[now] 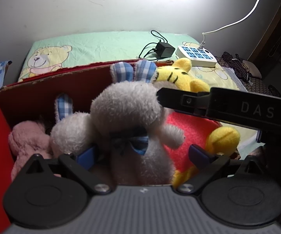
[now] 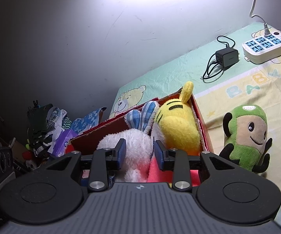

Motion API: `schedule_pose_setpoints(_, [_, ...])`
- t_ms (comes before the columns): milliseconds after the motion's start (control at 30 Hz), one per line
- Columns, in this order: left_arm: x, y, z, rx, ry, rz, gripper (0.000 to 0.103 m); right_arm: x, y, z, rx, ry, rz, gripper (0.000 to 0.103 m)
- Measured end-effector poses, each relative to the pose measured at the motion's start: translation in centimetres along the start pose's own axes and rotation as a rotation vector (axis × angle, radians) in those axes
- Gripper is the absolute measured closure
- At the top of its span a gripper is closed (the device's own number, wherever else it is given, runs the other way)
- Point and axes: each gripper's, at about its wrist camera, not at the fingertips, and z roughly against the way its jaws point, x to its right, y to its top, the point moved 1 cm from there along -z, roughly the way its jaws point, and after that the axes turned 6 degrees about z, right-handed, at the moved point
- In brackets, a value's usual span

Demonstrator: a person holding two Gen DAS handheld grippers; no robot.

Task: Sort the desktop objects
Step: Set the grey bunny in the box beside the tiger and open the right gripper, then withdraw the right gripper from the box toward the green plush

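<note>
Both tools stand open over the crowded red box (image 2: 202, 134): left tool (image 1: 142, 154) straddles the white rabbit (image 1: 128, 105), right tool (image 2: 138, 154) empty; green doll (image 2: 247, 136) at three o'clock.

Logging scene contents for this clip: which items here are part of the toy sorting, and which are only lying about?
Part of the job:
- red cardboard box
- white plush rabbit with blue checked ears
- yellow striped plush tiger
- pink plush toy
- green plush figure on the mat, outside the box

Lying about:
- white power strip
- black charger with cable
- pile of clothes
</note>
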Motion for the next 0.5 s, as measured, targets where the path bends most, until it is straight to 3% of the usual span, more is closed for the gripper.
schedule_pose_setpoints(500, [-0.2,-0.1,1.1,0.02,0.057,0.022,0.003,-0.1,-0.2,1.3,0.012,0.009,-0.015,0.064])
